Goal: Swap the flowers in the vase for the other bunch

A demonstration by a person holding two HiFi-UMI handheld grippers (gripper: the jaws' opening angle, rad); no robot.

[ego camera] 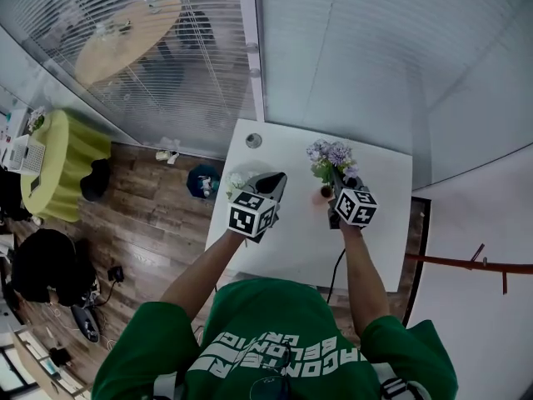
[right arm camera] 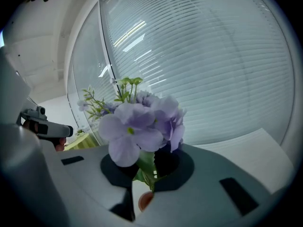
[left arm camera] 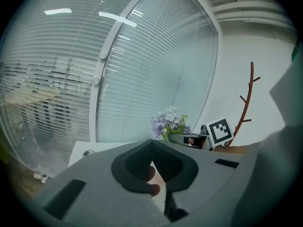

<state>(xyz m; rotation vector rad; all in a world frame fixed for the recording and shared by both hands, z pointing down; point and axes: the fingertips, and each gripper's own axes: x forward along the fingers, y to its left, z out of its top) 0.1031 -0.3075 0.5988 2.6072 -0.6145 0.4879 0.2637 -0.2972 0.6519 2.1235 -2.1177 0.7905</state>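
Observation:
A purple flower bunch (ego camera: 331,155) (right arm camera: 142,124) stands up out of my right gripper (ego camera: 340,192) (right arm camera: 150,176), which is shut on its stems. Just below those jaws sits a small pink vase (ego camera: 326,193) (right arm camera: 145,200) on the white table (ego camera: 283,248). My left gripper (ego camera: 272,183) (left arm camera: 151,143) hovers over the table's left half with its jaws closed tip to tip. The pink vase (left arm camera: 150,175) shows through the hole behind the tips. A small white flower bunch (ego camera: 236,182) lies beside that gripper near the table's left edge. I cannot tell whether the gripper touches it.
A round grommet (ego camera: 254,140) sits at the table's far left corner, and a dark cable (ego camera: 336,265) hangs off the near edge. Glass walls with blinds (ego camera: 350,48) close the far side. A reddish-brown branch-shaped stand (ego camera: 466,262) is on the right.

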